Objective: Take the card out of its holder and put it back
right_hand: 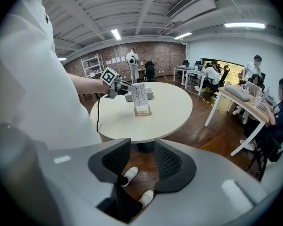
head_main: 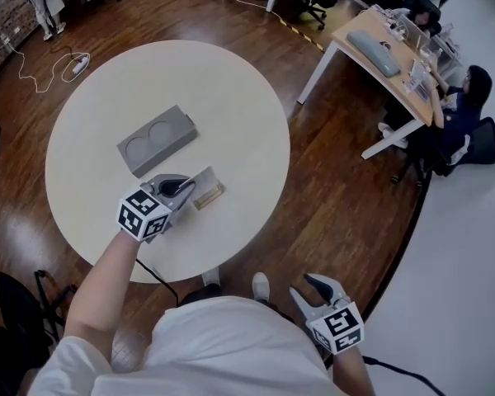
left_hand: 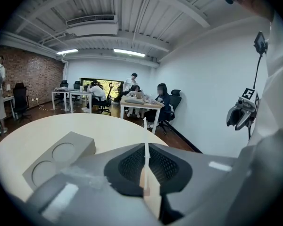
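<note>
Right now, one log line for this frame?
left gripper: shut on card | card: upright in holder | right gripper: open, empty

A: What does the person wear?
B: A white short-sleeved shirt [head_main: 223, 345] and white shoes [head_main: 261, 287].
A: And how does the left tool [head_main: 186, 186] look?
B: Its shell is light grey, with black ribbed pads [left_hand: 129, 164] on the inner side. Behind the jaws sits a cube [head_main: 142, 213] with black-and-white square markers, and a black cable [head_main: 157, 275] leaves its rear.
A: The right tool [head_main: 307, 287]?
B: Same grey shell, black pads, and its own marker cube [head_main: 338, 327].
</note>
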The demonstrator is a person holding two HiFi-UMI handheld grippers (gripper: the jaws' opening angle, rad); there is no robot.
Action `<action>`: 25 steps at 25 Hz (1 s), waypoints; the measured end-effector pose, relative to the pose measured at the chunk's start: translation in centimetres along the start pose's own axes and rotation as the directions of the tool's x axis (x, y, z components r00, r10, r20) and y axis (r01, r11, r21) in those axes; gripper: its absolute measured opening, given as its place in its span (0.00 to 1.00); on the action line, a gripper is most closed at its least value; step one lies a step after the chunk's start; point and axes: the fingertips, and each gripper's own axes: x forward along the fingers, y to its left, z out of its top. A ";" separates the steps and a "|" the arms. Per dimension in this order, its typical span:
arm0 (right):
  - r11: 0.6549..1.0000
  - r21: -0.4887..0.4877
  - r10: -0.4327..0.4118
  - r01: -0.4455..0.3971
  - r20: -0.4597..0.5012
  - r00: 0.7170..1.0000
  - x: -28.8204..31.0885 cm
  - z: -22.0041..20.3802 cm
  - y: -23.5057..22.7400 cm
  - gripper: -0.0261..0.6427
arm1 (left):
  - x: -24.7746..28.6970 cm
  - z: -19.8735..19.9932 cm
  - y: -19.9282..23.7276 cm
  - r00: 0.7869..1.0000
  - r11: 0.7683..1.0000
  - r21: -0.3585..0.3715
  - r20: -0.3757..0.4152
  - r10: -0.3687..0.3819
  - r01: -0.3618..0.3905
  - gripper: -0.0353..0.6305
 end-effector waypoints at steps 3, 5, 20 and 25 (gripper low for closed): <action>1.000 0.002 0.005 -0.005 -0.004 1.000 0.2 0.0 0.0 0.28 | 0.0 0.0 0.1 1.000 1.000 -0.006 -0.003 -0.003 0.003 0.08; 1.000 0.000 0.009 -0.009 -0.003 1.000 0.3 0.2 0.0 0.28 | 0.0 -0.1 0.2 1.000 1.000 -0.017 -0.003 -0.002 0.002 0.08; 1.000 -0.006 0.021 -0.021 0.014 1.000 0.4 0.5 -1.0 0.28 | 1.8 -1.6 0.0 0.997 1.000 -0.003 -0.074 0.002 -0.003 0.08; 1.000 0.000 0.020 -0.020 0.007 1.000 0.1 0.3 -1.2 0.28 | 3.1 -3.2 0.0 0.994 1.000 -0.003 -0.106 -0.008 0.007 0.08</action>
